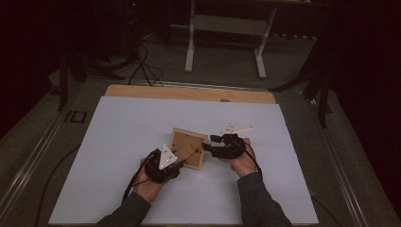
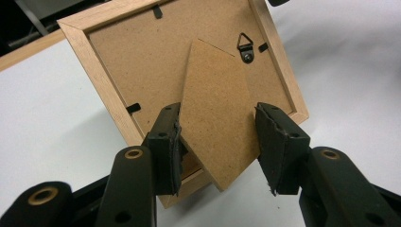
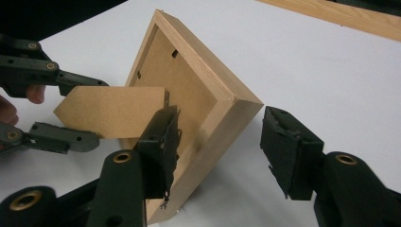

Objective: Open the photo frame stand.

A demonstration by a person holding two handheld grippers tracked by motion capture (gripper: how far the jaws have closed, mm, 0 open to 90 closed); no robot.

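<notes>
A light wooden picture frame (image 1: 188, 140) lies face down on the white board (image 1: 123, 132), its brown back panel (image 2: 142, 56) up. The pointed cardboard stand (image 2: 213, 99) is lifted off the back. My left gripper (image 2: 217, 116) is open, with one jaw on each side of the stand's lower end and the left jaw close against its edge. In the high view the left gripper (image 1: 181, 161) sits at the frame's near-left side. My right gripper (image 3: 221, 113) is open, straddling a corner of the frame (image 3: 198, 64), and comes in from the right (image 1: 208, 144). The stand (image 3: 113, 111) points toward the left gripper's jaws.
A small metal hanger (image 2: 246, 45) is fixed on the back panel. A wooden table edge (image 1: 189, 92) runs behind the board. Beyond it stand a white table frame (image 1: 226, 23) and cables (image 1: 142, 66) on the dark floor.
</notes>
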